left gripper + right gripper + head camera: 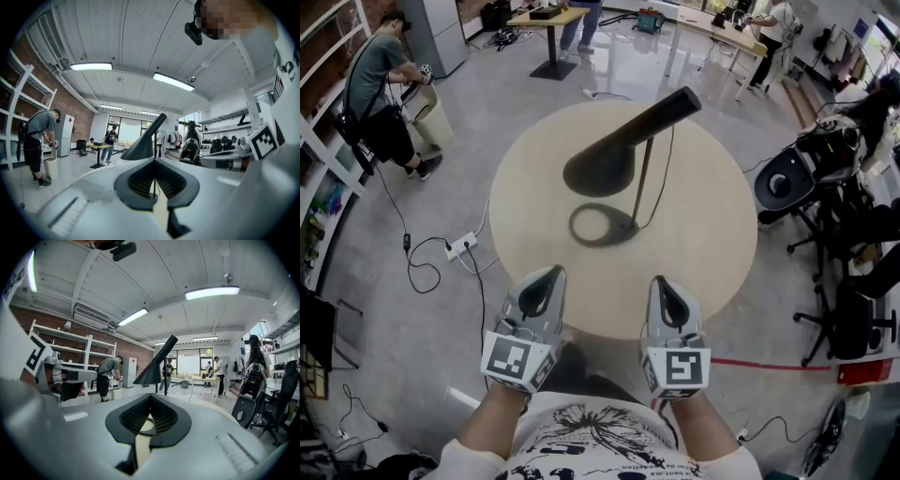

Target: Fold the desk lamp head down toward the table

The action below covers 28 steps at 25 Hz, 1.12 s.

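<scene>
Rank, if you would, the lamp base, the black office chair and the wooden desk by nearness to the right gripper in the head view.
From the right gripper:
1. lamp base, on the table, ahead and left.
2. black office chair, off to the right.
3. wooden desk, far back, top of view.

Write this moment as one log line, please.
lamp: on table, head raised, untouched | left gripper: shut, empty | right gripper: shut, empty

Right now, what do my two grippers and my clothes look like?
The left gripper and right gripper are matching pale grey shells that taper to a point, with dark ribbed pads inside. Each carries a cube with black-and-white square markers at its back end. You wear a white top with a black print and pale sleeves.
</scene>
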Motion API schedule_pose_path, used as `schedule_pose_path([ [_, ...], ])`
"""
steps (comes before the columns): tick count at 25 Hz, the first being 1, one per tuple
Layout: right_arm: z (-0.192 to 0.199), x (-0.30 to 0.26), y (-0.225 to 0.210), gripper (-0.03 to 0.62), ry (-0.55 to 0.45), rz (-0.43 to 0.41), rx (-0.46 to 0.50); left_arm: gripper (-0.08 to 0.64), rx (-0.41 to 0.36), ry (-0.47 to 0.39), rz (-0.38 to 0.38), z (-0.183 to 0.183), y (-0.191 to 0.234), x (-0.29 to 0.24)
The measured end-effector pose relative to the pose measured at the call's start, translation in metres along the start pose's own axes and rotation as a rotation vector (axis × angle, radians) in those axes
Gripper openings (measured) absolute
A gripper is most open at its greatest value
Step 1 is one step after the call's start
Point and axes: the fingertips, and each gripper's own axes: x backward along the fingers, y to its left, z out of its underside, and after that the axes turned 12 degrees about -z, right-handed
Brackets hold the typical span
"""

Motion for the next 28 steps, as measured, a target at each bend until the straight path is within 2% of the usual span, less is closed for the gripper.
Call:
schedule_pose_path([
  [6,0.021,0.031,0.036,0.008,0.038,-0.043,0.026,0.003,-0.03,0.028,-0.014,0.023,-0.019,0.048],
  [10,0.016,0.046,0.063,0.009,0.034,-0.06,0.05,0.003,-0.027,0.026,0.008,0.017,-0.02,0.068],
  [15,0.013,0.067,0.09,0.009,0.028,-0.024,0.049,0.003,-0.052,0.004,0.05,0.01,-0.019,0.101],
  [19,0.025,0.092,0.132,0.009,0.045,-0.018,0.044,0.003,-0.018,0.029,0.037,0.022,-0.011,0.151],
  [28,0.04,0.155,0.245,0.009,0.049,-0.026,0.012,0.003,0.032,0.072,0.061,0.035,0.003,0.276],
])
